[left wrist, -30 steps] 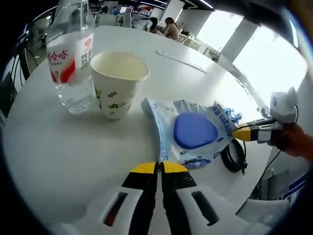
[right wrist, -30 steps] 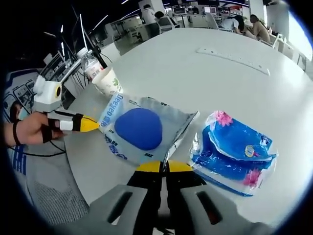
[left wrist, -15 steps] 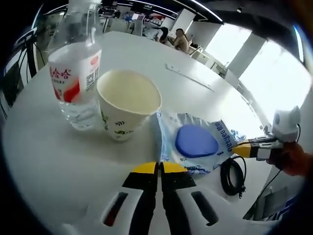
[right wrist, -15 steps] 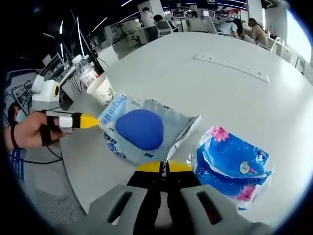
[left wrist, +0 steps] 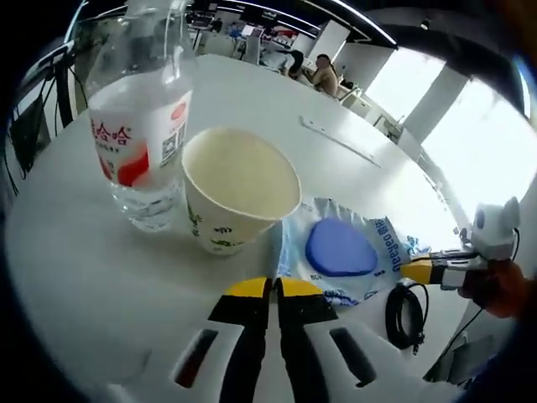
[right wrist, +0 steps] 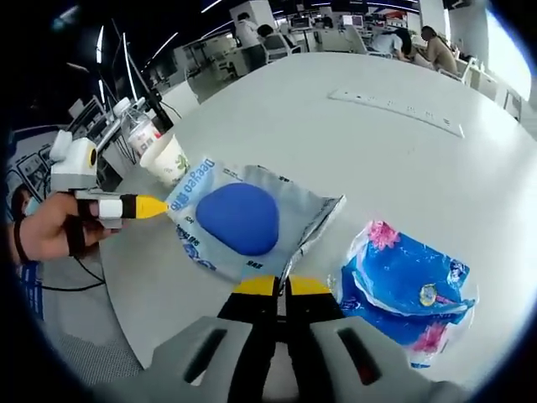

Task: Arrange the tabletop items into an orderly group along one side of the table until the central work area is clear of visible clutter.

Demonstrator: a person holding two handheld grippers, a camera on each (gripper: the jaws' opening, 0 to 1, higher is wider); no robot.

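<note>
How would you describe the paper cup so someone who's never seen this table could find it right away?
On the round white table, look near the edge for the clear water bottle with a red and white label. The paper cup stands right beside it, between the bottle and the clear packet holding a blue pad. It is the only open-topped, cream thing there, empty, with small green leaf prints.

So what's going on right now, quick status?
Both grippers, left and right, shut on clear packet with blue pad, one per end. Paper cup and water bottle right beside it. Blue floral packet lies apart.
</note>
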